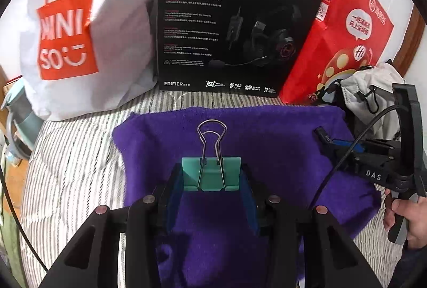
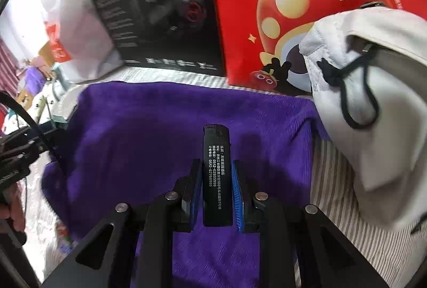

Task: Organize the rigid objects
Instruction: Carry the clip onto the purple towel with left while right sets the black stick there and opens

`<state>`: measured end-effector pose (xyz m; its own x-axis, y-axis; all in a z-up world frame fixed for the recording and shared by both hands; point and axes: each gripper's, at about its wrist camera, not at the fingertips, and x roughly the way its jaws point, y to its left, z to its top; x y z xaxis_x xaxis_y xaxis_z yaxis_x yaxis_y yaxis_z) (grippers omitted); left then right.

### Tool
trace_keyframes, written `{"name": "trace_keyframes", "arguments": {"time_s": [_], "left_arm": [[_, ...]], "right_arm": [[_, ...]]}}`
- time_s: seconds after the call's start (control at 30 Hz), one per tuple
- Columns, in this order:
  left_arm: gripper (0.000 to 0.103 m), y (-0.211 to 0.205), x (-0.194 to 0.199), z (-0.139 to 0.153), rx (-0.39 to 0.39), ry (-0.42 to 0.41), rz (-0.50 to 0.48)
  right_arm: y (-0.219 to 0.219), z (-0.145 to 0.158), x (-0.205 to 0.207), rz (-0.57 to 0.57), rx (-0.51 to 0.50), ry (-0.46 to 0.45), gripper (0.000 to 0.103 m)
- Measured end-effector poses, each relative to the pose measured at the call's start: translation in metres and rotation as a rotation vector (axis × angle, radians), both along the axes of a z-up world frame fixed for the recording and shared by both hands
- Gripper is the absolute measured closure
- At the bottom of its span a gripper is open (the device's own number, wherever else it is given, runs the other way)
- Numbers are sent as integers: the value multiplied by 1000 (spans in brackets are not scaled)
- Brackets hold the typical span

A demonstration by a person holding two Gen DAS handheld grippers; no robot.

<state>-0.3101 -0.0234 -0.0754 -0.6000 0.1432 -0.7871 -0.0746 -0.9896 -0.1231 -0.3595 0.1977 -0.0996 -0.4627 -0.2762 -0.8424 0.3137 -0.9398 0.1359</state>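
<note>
Two grippers, each clamped on one small rigid thing above a purple towel (image 1: pixel 267 133) spread on striped bedding (image 1: pixel 74 149). Left gripper (image 1: pixel 212 175): jaws closed on the sides of a teal binder clip (image 1: pixel 210 173), glossy body wedged between blue pads, both silver wire handles folded upward in a looped arch, pointing away from the camera. Right gripper (image 2: pixel 216 181): jaws pressed together on a slim black lighter (image 2: pixel 216 170), upright along the fingers, white printed text and phone digits down its face, squared cap end sticking out past the fingertips. Behind the towel: white shopping bag (image 1: pixel 80 28) with orange logo, black headset box (image 1: pixel 234 18), red paper bag (image 1: pixel 344 28) with cartoon mushroom. White drawstring pouch (image 2: pixel 373 90) with black cord just right of the towel.
</note>
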Motion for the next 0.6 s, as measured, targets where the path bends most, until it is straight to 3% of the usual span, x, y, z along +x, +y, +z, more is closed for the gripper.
{"name": "trace_keyframes", "arguments": {"time_s": [0.27,0.47,0.57,0.6], "left_arm": [[64,3,-19,-10,-5,-27,-6],[64,3,-33,-21,-18,-63,7],[64,4,-39,-27,-23,-82,12],[64,5,-41,-30,-29,-88,12]], "right_arm": [[-9,-20,-17,1,89,-40,81],[-18,-20,-14,41,163,-12,78],[-14,-20,-13,34,171,-15,60],[-12,-19,-12,28,177,-17,47]]}}
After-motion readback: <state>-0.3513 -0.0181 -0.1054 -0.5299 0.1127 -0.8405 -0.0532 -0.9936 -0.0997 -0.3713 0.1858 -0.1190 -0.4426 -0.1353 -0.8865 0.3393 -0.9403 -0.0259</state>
